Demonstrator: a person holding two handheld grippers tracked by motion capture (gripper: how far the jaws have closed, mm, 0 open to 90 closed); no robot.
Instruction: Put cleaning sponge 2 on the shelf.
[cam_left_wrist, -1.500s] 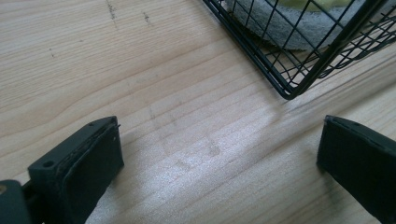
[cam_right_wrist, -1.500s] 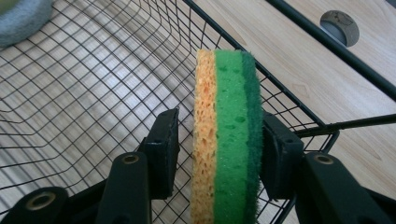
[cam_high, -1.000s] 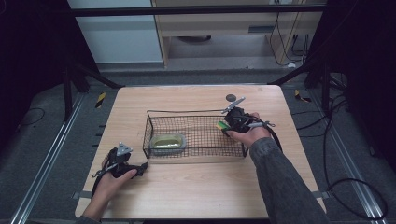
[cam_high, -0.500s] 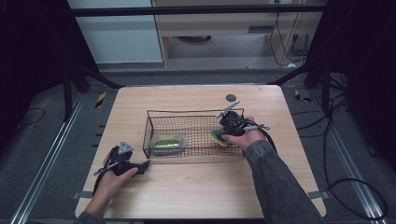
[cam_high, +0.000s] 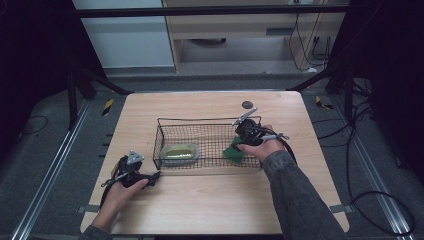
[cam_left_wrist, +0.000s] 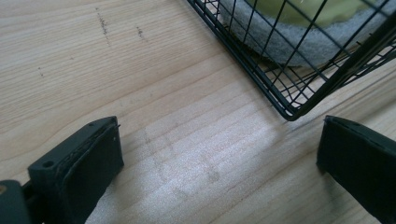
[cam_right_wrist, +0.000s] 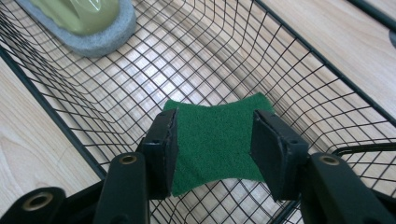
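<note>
The right gripper (cam_right_wrist: 215, 140) has just been easing its jaws apart around a green scouring pad (cam_right_wrist: 217, 140) lying bowed on the floor of a black wire basket (cam_high: 167, 127). Its pads still pinch the fuzzy edges. The left gripper (cam_left_wrist: 219, 154) rests agape on the pale wood-grain table (cam_high: 210, 200). No writing is legible.

Overhead light falls on my worktop (cam_high: 200, 200); the room around it sits in near-black, floor dim grey. The high view is soft, fine detail smeared, my sleeve dark and flat. From my left tool's camera, a pale sheen glares across the wood grain, and the near jaws blur slightly. From my right tool's camera, bright streaks of glare show through the wire basket (cam_right_wrist: 299, 60); the green pad (cam_right_wrist: 215, 140) is sharp, evenly lit.
</note>
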